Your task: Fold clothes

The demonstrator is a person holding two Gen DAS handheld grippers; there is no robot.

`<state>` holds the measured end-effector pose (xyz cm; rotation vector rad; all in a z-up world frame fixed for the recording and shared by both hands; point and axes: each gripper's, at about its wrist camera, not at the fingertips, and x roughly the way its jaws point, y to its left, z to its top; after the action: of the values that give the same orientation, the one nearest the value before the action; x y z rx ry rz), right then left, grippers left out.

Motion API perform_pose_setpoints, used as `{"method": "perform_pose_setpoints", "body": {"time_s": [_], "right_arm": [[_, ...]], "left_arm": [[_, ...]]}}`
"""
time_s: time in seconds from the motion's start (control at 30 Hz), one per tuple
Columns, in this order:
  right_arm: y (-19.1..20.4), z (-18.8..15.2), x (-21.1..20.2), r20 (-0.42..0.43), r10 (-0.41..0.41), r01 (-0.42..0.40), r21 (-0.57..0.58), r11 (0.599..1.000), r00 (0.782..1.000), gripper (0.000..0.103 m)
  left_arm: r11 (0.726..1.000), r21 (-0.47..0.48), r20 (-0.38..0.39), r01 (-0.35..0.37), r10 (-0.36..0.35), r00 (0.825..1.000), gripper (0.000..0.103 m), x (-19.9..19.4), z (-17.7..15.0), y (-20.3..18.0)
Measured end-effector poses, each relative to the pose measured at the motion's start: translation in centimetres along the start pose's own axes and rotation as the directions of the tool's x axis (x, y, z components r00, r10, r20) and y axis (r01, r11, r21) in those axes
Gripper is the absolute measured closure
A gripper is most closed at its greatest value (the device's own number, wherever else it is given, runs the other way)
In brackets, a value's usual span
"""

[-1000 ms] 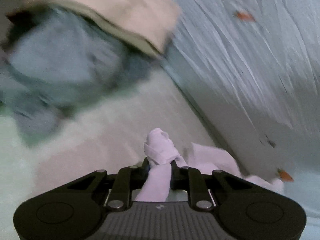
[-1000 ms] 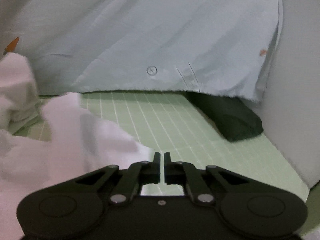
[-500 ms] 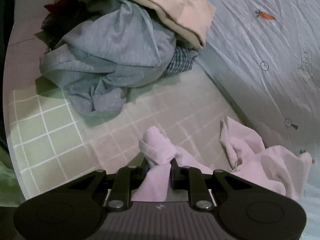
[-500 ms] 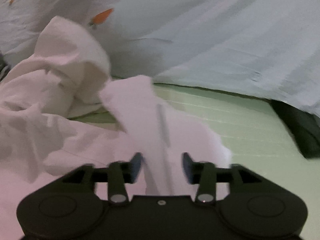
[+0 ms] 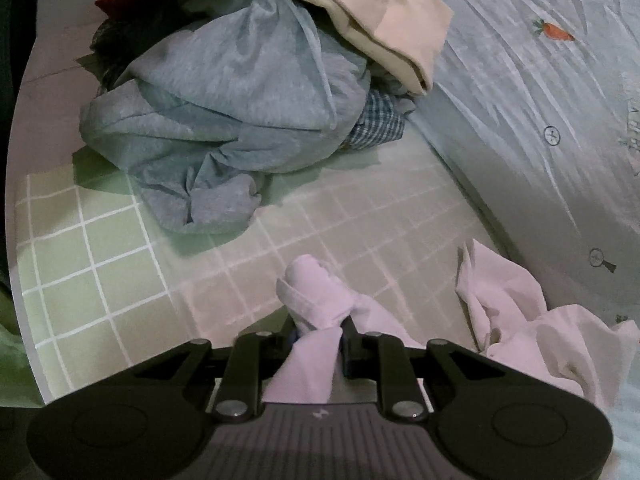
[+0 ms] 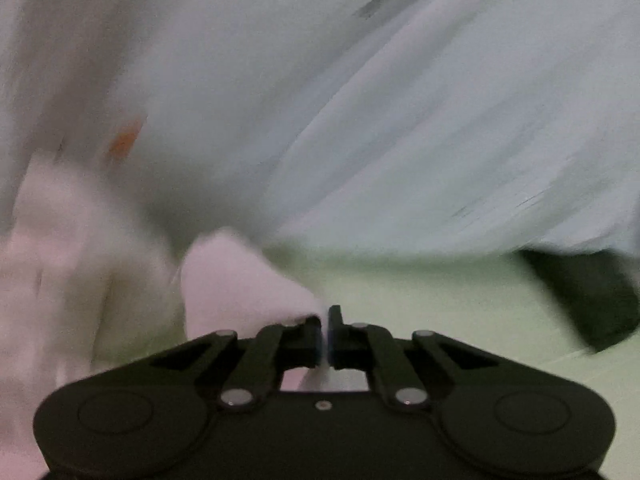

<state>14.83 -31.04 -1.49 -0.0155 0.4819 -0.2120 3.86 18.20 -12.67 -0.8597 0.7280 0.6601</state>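
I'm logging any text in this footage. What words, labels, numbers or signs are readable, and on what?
No readable words or numbers.
Left tongs, on the body: a small pale logo mark, too small to read.
Pale blue sheet: printed carrot and circled-cross motifs, plus faint marks at the right edge, too distorted to read.
Right view: blurred, nothing legible.

The right wrist view is motion-blurred: the pale quilt [image 6: 360,100] and dark bundle [image 6: 588,296] at right (what it is cannot be told) smear. In the left wrist view, a red cloth [image 5: 120,2] hides under the heap, upper left.
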Motion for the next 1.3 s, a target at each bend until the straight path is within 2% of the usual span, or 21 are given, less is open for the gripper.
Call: {"method": "perform_pose_setpoints", "body": {"time_s": [0.07, 0.1, 0.13, 0.23, 0.27, 0.33, 0.4, 0.47, 0.5, 0.53, 0.63, 0.67, 0.77, 0.9, 1.0, 1.03, 1.1, 1.3], "right_arm": [[-3.4, 1.7, -2.6, 0.084, -0.112, 0.106, 0.075, 0.992, 0.99, 0.099], [-5.2, 2.2, -3.7, 0.113, -0.178, 0.165, 0.114, 0.98, 0.978, 0.099], [-6.5, 2.2, -4.3, 0.111, -0.225, 0.209, 0.136, 0.968, 0.968, 0.099], [-10.1, -0.4, -3.2, -0.017, -0.343, 0.341, 0.153, 0.927, 0.939, 0.099], [-11.0, -1.9, -2.5, -0.087, -0.358, 0.368, 0.148, 0.918, 0.93, 0.099], [-12.3, -5.2, -1.6, -0.209, -0.349, 0.384, 0.162, 0.909, 0.914, 0.097], [-13.1, -8.5, -1.1, -0.326, -0.335, 0.408, 0.189, 0.893, 0.884, 0.094], [-13.7, -10.9, -1.0, -0.4, -0.33, 0.439, 0.22, 0.871, 0.855, 0.085], [-14.0, -11.6, -1.1, -0.417, -0.309, 0.437, 0.258, 0.862, 0.855, 0.083], [-14.4, -12.1, -1.2, -0.43, -0.285, 0.432, 0.297, 0.851, 0.857, 0.078], [-15.5, -12.5, -1.5, -0.418, -0.199, 0.389, 0.439, 0.81, 0.886, 0.051], [-15.9, -12.8, -1.7, -0.416, -0.178, 0.382, 0.482, 0.789, 0.892, 0.046], [-17.0, -13.6, -2.0, -0.406, -0.1, 0.351, 0.61, 0.711, 0.908, 0.039], [-17.8, -15.6, -2.3, -0.384, 0.002, 0.313, 0.755, 0.576, 0.923, 0.034], [-18.4, -17.0, -2.4, -0.361, 0.05, 0.293, 0.822, 0.488, 0.931, 0.033], [-18.5, -17.2, -2.5, -0.355, 0.059, 0.288, 0.834, 0.47, 0.933, 0.032], [-18.5, -17.6, -3.0, -0.345, 0.073, 0.279, 0.851, 0.445, 0.936, 0.031], [-18.4, -18.0, -2.9, -0.344, 0.083, 0.277, 0.857, 0.435, 0.935, 0.028]], "left_arm": [[1.0, 0.006, -0.003, -0.014, 0.014, 1.0, 0.081, 0.2, -0.2, -0.2], [1.0, 0.007, -0.008, -0.017, 0.018, 1.0, 0.081, 0.4, -0.3, -0.3], [1.0, 0.008, -0.013, -0.02, 0.02, 1.0, 0.081, 0.5, -0.5, -0.4], [1.0, 0.01, -0.032, -0.026, 0.027, 0.999, 0.08, 0.9, -1.2, -0.5], [0.999, 0.017, -0.035, -0.032, 0.033, 0.999, 0.08, 1.1, -1.5, -0.5], [0.999, 0.026, -0.04, -0.04, 0.041, 0.998, 0.079, 1.2, -1.9, -0.6], [0.999, 0.016, -0.045, -0.036, 0.037, 0.998, 0.077, 1.0, -2.1, -0.5], [0.999, 0.006, -0.055, -0.033, 0.034, 0.998, 0.075, 0.9, -2.1, -0.3], [1.0, 0.007, -0.06, -0.031, 0.031, 0.998, 0.075, 0.8, -2.1, -0.2], [1.0, 0.009, -0.064, -0.027, 0.028, 0.998, 0.074, 0.7, -2.1, -0.2], [1.0, 0.016, -0.078, -0.018, 0.019, 0.997, 0.07, 0.3, -2.2, -0.1], [1.0, 0.006, -0.085, -0.008, 0.009, 0.996, 0.065, 0.1, -2.2, 0.1], [0.999, -0.039, -0.108, 0.026, -0.03, 0.994, 0.063, -0.8, -2.3, 0.6], [0.995, -0.077, -0.128, 0.058, -0.068, 0.989, 0.056, -2.0, -2.6, 1.3], [0.993, -0.092, -0.132, 0.072, -0.084, 0.988, 0.052, -2.6, -3.1, 2.1], [0.992, -0.103, -0.135, 0.077, -0.09, 0.987, 0.051, -2.8, -3.2, 2.4], [0.988, -0.129, -0.142, 0.088, -0.106, 0.984, 0.049, -3.2, -3.3, 2.9], [0.975, -0.188, -0.146, 0.122, -0.15, 0.978, 0.04, -4.1, -3.7, 4.4]]}}
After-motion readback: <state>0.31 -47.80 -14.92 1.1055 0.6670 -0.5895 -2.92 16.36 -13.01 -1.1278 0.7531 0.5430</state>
